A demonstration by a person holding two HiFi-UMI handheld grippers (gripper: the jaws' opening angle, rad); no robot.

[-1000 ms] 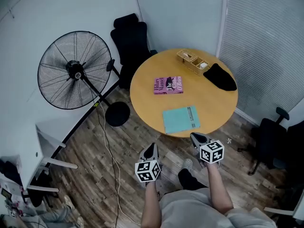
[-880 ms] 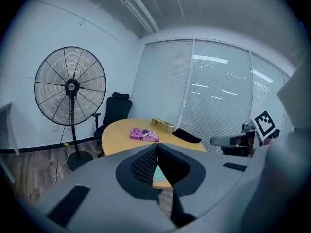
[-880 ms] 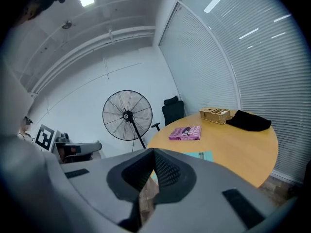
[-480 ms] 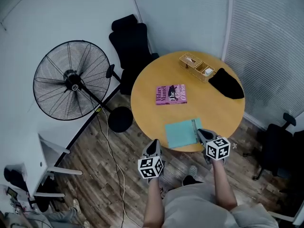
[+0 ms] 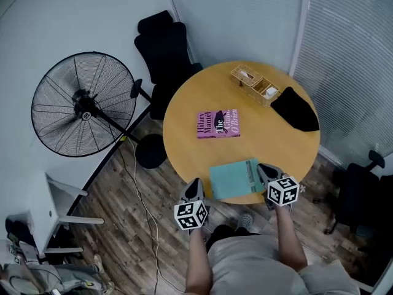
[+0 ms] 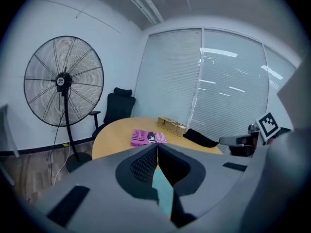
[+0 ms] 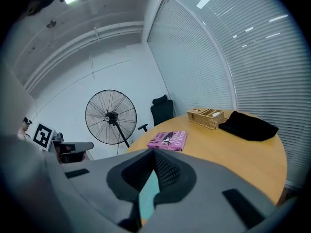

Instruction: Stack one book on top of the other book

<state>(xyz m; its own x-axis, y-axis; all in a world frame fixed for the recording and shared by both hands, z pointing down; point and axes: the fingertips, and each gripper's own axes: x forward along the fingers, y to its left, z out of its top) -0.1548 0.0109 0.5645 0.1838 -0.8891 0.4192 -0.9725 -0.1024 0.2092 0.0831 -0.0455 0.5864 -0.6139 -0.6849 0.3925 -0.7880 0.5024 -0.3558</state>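
Note:
A pink book (image 5: pixel 218 123) lies flat near the middle of the round wooden table (image 5: pixel 184 112). A teal book (image 5: pixel 235 178) lies flat at the table's near edge. My left gripper (image 5: pixel 195 184) is shut and empty, just off the table edge to the left of the teal book. My right gripper (image 5: pixel 264 168) is shut and empty at the teal book's right edge. In the left gripper view the shut left gripper (image 6: pixel 157 146) points at the pink book (image 6: pixel 148 137), with teal (image 6: pixel 164 191) below. The right gripper view shows the shut right gripper (image 7: pixel 154 152), the pink book (image 7: pixel 168 140) and the teal book (image 7: pixel 148 198).
A wicker basket (image 5: pixel 255 85) and a black cloth (image 5: pixel 296 109) sit at the table's far right. A large standing fan (image 5: pixel 83 103) with a floor cable is to the left. One black chair (image 5: pixel 163 45) stands behind the table, another (image 5: pixel 359 195) to the right.
Both grippers have moved forward to the table's near edge, staying shut. The right one now reaches the teal book's right side. The books have not moved.

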